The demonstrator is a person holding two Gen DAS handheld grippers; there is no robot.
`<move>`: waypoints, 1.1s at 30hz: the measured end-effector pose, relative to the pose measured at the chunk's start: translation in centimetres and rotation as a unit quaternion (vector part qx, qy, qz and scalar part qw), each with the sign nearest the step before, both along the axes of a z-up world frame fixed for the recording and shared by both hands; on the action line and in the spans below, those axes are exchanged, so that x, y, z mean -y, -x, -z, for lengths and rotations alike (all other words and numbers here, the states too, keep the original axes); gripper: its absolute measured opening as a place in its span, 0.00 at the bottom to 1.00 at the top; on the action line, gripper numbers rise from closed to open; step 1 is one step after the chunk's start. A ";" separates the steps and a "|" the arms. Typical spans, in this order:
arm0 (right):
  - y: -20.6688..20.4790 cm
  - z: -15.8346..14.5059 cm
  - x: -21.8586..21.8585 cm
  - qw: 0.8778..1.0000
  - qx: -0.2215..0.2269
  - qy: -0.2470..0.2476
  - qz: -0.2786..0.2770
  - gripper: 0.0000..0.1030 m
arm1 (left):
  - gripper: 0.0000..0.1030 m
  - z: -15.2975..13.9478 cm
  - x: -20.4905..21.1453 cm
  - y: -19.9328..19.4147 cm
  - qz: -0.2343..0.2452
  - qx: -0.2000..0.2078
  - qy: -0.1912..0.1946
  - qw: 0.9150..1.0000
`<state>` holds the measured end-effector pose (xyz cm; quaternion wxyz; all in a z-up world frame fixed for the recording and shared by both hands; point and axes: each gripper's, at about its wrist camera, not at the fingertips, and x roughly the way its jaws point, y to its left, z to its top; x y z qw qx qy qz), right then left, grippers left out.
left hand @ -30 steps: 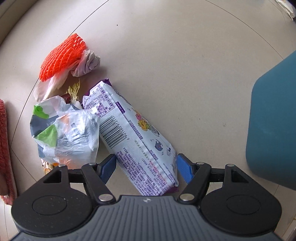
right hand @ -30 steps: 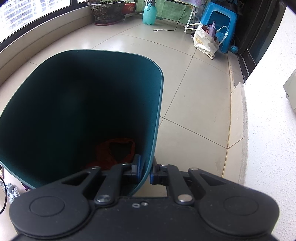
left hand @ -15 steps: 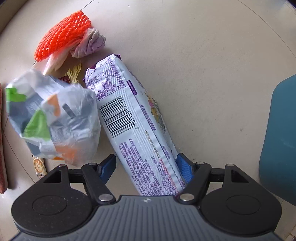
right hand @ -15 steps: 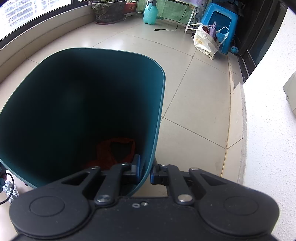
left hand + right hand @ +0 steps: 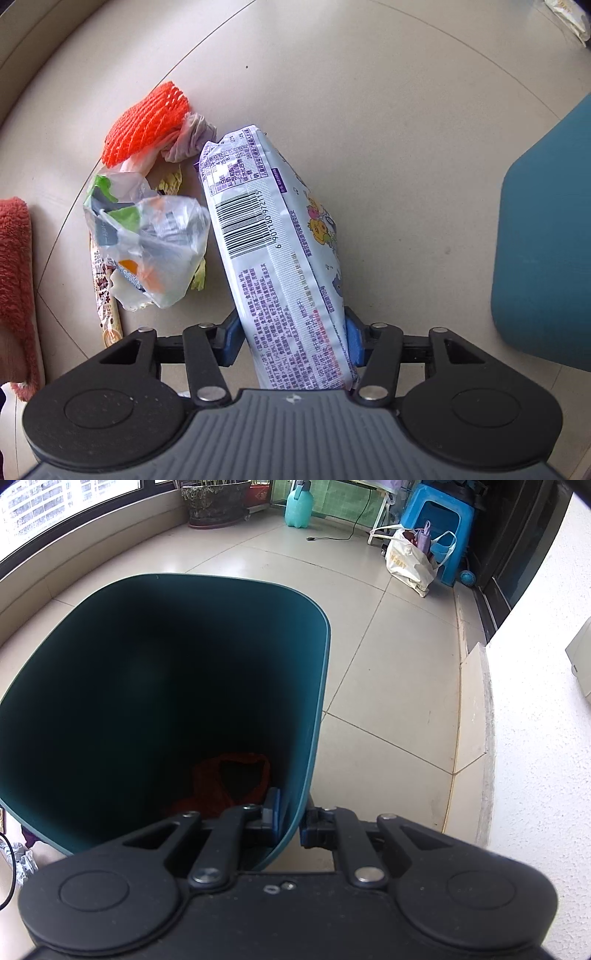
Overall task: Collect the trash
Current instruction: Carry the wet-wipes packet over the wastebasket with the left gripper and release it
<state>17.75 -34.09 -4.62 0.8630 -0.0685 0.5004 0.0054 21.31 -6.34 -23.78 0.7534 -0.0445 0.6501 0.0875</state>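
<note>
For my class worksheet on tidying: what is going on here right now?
A person with two handheld grippers is collecting trash. The left gripper is closing on a purple-and-white snack packet, both pads against it. The right gripper is shut on the teal trash bin rim. An orange foam net and crumpled plastic bag lie on the floor.

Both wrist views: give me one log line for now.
left gripper: jaws closing on snack packet | right gripper: clamped on bin rim | packet not binned

The left tongs (image 5: pixel 291 341), open around the snack packet (image 5: pixel 273 258) a second ago, are closing on it, pads now touching, its far end lifted beside the crumpled plastic bag (image 5: pixel 147 243).
</note>
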 end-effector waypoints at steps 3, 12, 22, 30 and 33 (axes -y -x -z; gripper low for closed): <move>0.0 0.0 0.0 1.000 0.002 0.002 0.000 0.09 | 0.51 -3.0 1.1 0.1 0.010 0.017 0.014 1.000; 0.3 0.1 0.3 1.000 0.005 -0.005 0.002 0.09 | 0.51 -12.5 3.3 0.9 0.087 0.099 0.021 0.991; -0.3 0.3 0.8 1.000 -0.002 -0.014 0.009 0.08 | 0.51 -21.3 5.5 0.9 0.162 0.159 0.011 0.974; -0.5 0.5 1.1 1.000 -0.003 -0.016 0.010 0.08 | 0.51 -26.4 7.1 -0.4 0.208 0.201 0.019 0.957; -0.6 0.6 1.1 1.000 -0.004 -0.015 0.011 0.08 | 0.51 -27.7 8.4 -1.2 0.231 0.204 0.031 0.951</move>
